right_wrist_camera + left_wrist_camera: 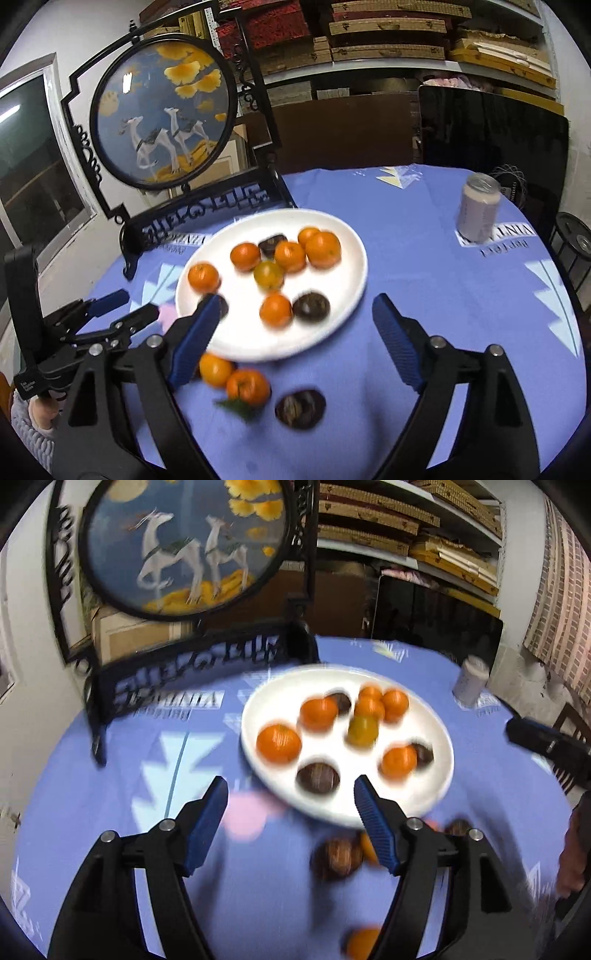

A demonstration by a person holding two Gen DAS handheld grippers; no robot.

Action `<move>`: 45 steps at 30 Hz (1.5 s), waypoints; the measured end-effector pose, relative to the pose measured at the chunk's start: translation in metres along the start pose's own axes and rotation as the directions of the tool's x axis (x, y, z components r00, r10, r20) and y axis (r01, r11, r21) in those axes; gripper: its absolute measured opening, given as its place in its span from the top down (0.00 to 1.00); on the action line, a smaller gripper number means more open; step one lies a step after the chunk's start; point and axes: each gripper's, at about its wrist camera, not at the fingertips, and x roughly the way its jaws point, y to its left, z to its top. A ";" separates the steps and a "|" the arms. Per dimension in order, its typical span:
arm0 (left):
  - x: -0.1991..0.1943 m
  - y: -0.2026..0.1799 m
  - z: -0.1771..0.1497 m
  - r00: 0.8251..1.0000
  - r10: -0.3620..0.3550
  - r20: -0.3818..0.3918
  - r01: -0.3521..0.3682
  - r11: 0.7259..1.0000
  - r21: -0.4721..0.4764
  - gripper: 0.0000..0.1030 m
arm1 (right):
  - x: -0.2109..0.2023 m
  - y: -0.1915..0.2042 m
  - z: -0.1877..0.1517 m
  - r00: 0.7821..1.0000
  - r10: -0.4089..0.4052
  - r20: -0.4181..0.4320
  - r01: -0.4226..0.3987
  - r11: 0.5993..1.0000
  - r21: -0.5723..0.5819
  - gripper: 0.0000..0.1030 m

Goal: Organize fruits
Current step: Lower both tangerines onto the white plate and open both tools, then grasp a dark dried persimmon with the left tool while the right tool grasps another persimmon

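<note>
A white plate on the blue tablecloth holds several oranges, one yellow-green fruit and dark brown fruits. Loose on the cloth in front of the plate lie oranges and a dark fruit. My left gripper is open and empty, above the plate's near edge; it also shows at the left of the right wrist view. My right gripper is open and empty over the plate's near side.
A black ornamental stand with a round deer painting stands behind the plate at the left. A drink can stands at the table's right. Shelves with boxes and a dark screen are behind.
</note>
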 end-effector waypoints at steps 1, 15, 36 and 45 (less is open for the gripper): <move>-0.002 0.000 -0.011 1.000 0.007 -0.013 -0.007 1.000 0.008 0.31 | -0.005 -0.002 -0.008 1.000 -0.003 -0.003 0.003 1.000 0.008 0.13; 0.017 -0.016 -0.043 0.994 -0.034 -0.101 0.044 0.995 0.095 0.31 | -0.019 -0.022 -0.054 0.995 0.042 -0.085 -0.035 0.996 0.085 0.13; 0.028 0.024 -0.040 0.987 0.093 -0.131 -0.092 0.996 0.016 0.30 | -0.013 -0.024 -0.057 0.993 0.051 -0.108 -0.040 0.994 0.101 0.11; 0.039 0.002 -0.036 0.991 0.091 -0.103 -0.082 0.993 0.083 0.30 | 0.003 -0.009 -0.067 0.986 0.027 -0.162 -0.028 1.000 -0.003 0.12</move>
